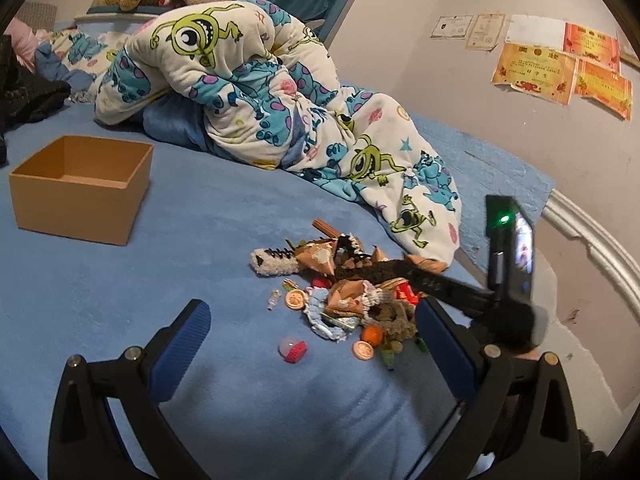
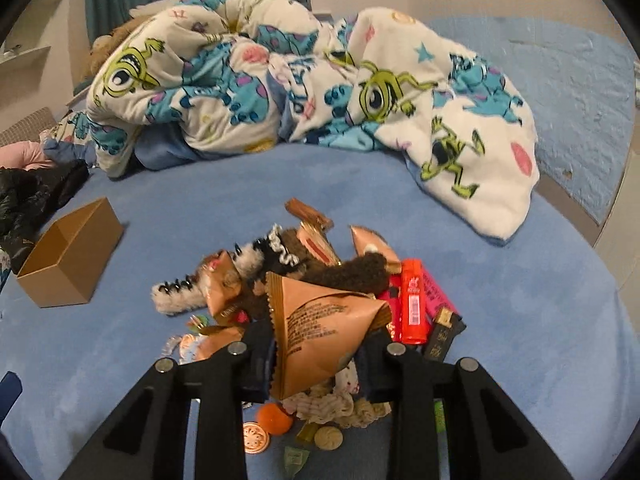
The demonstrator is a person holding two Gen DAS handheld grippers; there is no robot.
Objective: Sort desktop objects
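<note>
The peach-coloured, pyramid-shaped foil snack packet [image 2: 324, 332] sits at lower centre of the right wrist view, pinched between the pads of your right gripper [image 2: 316, 354], whose jaws stand narrow and are closed on it. It hangs just above the heap of small mixed items [image 2: 304, 280] on the blue bed sheet [image 2: 500, 320].

Risks from here:
- The packet is air-filled and crinkled. A hold on such a soft wall can slip, and the packet may drop back into the heap.
- Further squeeze could burst the foil.
- The fluffy brown hair clip [image 2: 360, 270] and the red tube [image 2: 414, 300] lie just beside the packet. A sideways swing may drag them across the sheet.
- The open brown cardboard box [image 2: 68, 264] stands well apart at left. A long carry gives a weak hold more time to fail.

View differences:
- The left wrist view shows your left gripper [image 1: 312, 332] wide and empty at lower centre, the box interior [image 1: 86, 162], and the red-and-white ball [image 1: 293, 349] lying apart from the heap.
- Only the right wrist view shows the hold on the packet. In the left wrist view the right tool's dark body [image 1: 460, 288] covers that area.
</note>
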